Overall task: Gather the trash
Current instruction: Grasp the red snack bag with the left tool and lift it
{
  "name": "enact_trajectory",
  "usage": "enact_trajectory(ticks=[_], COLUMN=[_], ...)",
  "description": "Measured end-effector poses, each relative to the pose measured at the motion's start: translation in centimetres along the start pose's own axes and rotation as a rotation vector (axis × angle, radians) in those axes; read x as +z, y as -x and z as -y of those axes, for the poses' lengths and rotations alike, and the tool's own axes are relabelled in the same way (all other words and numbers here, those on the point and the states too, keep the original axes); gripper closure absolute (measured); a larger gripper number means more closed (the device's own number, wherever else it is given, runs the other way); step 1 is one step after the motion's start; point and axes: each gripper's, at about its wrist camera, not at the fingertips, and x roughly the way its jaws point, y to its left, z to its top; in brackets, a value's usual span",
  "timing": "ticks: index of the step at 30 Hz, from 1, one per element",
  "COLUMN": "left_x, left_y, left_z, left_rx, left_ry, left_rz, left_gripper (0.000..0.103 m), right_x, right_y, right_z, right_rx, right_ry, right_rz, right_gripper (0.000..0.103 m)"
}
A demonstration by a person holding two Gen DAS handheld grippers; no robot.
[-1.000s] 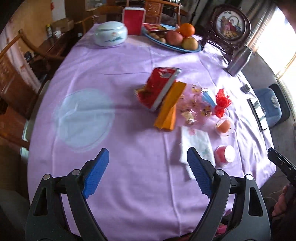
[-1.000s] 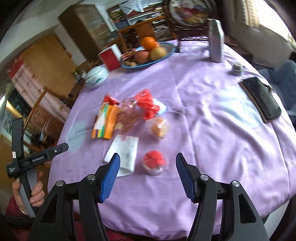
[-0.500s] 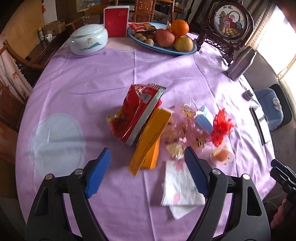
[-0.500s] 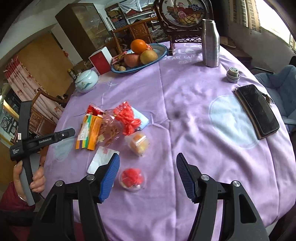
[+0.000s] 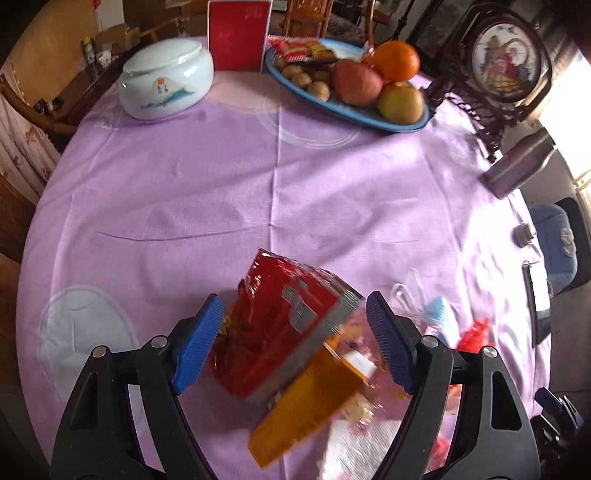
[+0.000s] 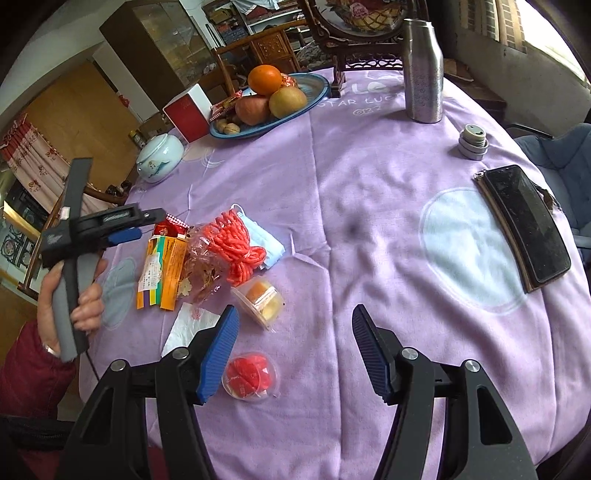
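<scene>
I am leaning over a round table under a lilac tablecloth, the largest thing in front of me. At its far side a blue fruit platter is carrying an orange, an apple and walnuts, with a steel flask standing upright to its right and a pale lidded jar to its left beside a red box. A black phone in a case is lying near the right-hand edge.

The trash is sitting in a loose cluster on my side of the cloth, left of centre: a red snack bag, an orange packet lying just beside it and partly under it, a crinkled clear wrapper, a red net bundle resting on a blue face mask, a white napkin, and two small clear cups — one with orange contents, one with red.

My left claw is hanging over the cluster, pointing steeply down, its jaws standing wide around the red snack bag; the blue pads are not pressing on it, though how near the left pad comes I cannot tell through the blur. My right claw is hovering above the near edge of the cloth, its jaws partly spread with only cloth between them — the red cup is lying just beside its left pad.
</scene>
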Motion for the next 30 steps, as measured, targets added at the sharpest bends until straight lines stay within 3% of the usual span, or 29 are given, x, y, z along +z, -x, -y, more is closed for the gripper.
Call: enact_trajectory(ticks=[6,8,15,28,30], left_x=[-0.2,-0.5,-1.5,-0.2,-0.3], left_y=[-0.3,0.3,1.8,-2.4,-1.9], left_z=[-2.4,-4.0,-7.3,-7.7,-7.7], left_rx=[0.01,0.013,0.013,0.033,0.019], left_ry=[0.029,0.056,0.105,0.178,0.177], left_rz=[-0.014,-0.011,-0.011,-0.05,-0.029], left_gripper=[0.054,0.058,0.06,0.056,0.07], right_x=[0.4,0.6,1.4,2.1,2.3], right_y=[-0.3,-0.5,-1.5,-1.0,-1.3], right_z=[-0.2,-0.3,-1.5,-1.0,-1.1], right_rx=[-0.006,-0.006,0.007,-0.019,-0.026], right_ry=[-0.005,-0.001,0.037,0.025,0.027], right_rz=[-0.003,-0.005,-0.019,0.004,0.002], right_gripper=[0.04,0.04,0.04,0.04,0.04])
